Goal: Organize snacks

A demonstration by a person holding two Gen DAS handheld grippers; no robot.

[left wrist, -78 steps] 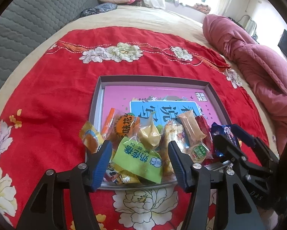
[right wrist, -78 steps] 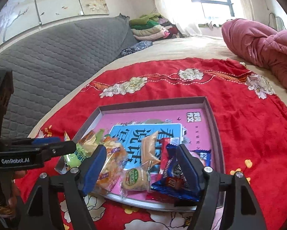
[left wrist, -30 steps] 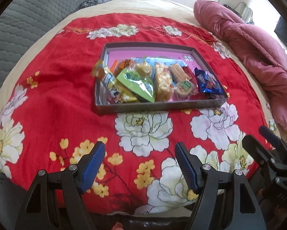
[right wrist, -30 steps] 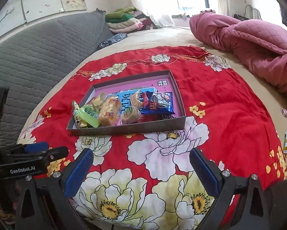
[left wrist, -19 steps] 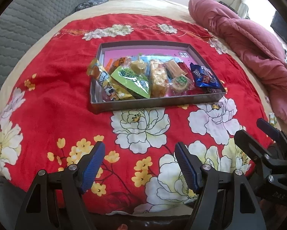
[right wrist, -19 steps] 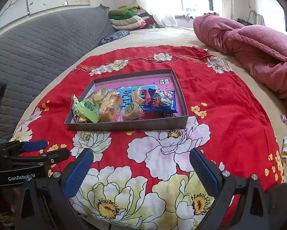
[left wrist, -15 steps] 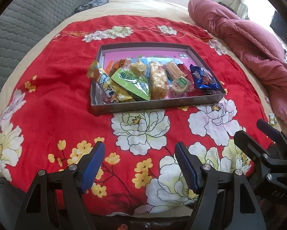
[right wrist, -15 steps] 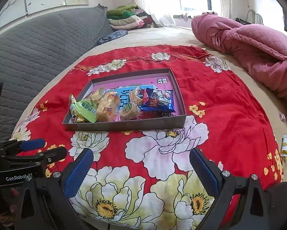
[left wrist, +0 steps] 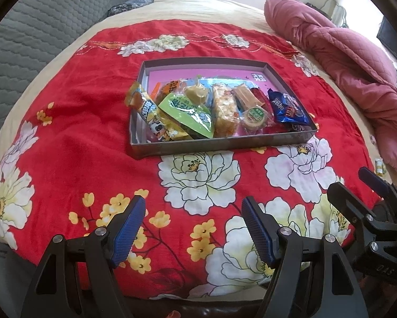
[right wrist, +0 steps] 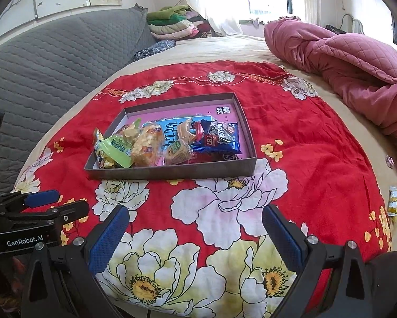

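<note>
Left wrist view showed my left hand-held gripper (left wrist: 193,224) wide open and empty, hanging over the near part of the red floral blanket (left wrist: 74,143) on the bed. My right hand-held gripper (right wrist: 195,235) was also wide open, with nothing between its pads, and stood at my right, well short of the box (left wrist: 219,144).

The grey box lay flat on the blanket, far from both grippers. Inside it, the snacks were crowded along the near wall: a yellow pack (left wrist: 148,111) at the left, leaning on the left wall, then a green pack (left wrist: 188,114), a long rice bar (left wrist: 225,111), a round cake (left wrist: 255,116) and a blue pack (left wrist: 287,108) at the right. The far half of the box showed only its pink lining.

I judged the task nearly done, since the snacks on the blanket were all in the box. What seemed left were small wrapped sweets (right wrist: 396,202) off the blanket's right edge, on the bare bed. Whether they belonged to the job I could not tell. The packs also overlapped loosely, so some tidying might remain.
</note>
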